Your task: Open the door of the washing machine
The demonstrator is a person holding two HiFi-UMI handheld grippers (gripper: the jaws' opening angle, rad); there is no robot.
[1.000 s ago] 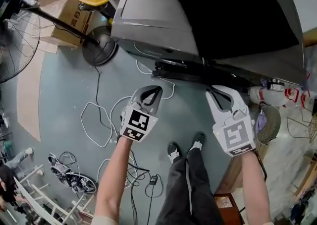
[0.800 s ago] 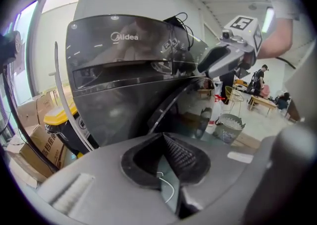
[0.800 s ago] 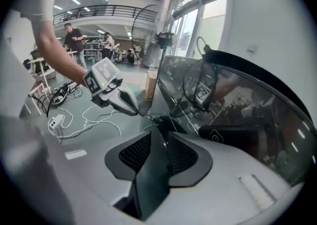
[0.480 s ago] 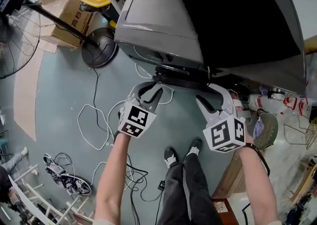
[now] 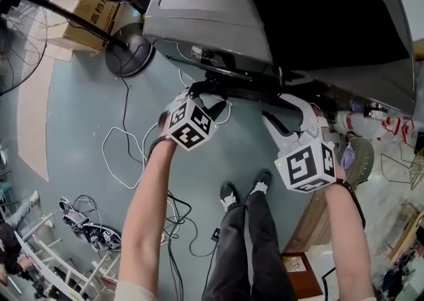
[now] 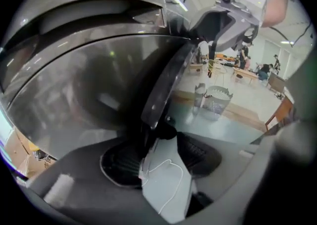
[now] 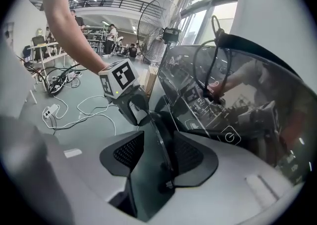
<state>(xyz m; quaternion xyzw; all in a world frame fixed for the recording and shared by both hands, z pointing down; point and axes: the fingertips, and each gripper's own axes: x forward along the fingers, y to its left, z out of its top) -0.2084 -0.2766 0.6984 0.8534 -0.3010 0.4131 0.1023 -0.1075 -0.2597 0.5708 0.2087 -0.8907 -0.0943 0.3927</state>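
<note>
- Location: the washing machine (image 5: pixel 212 21) fills the 12 o'clock half of the head view. Its door (image 5: pixel 252 91) shows as a dark bar along the near face, just above centre.
- My left gripper (image 5: pixel 209 97) is at the bar's 9 o'clock end. Its jaws have just been opening and now stand released, with the door's edge passing between them. It lies closer to one pad, and neither pad is pressing on it.
- My right gripper (image 5: pixel 281 113) is at the bar's 3 o'clock end. Its jaws have likewise just been opening and are spread wide. Its own view shows the thin dark rim running up between the pads, unclamped.
- Progress: both grippers straddle the door, but no grip is made. I cannot tell from these views whether the door has come off the machine's body at all. I judge the opening as not yet done. Left to do: clench on the edge, then swing the door out.
- Edges: the rim is thin and curved. I judge that a shallow bite could slip off it, so the pads should seat well over it.
- Open room: the floor (image 5: pixel 79 114) toward 6 o'clock is where the door would travel.
- Obstructions: my own shoes (image 5: pixel 232 197) stand there, just below the grippers. A loose white cable (image 5: pixel 122 154) trails at 8 o'clock. A fan's round base (image 5: pixel 129 54) sits against the machine at 10 o'clock. Clutter crowds the 3 o'clock side.
</note>
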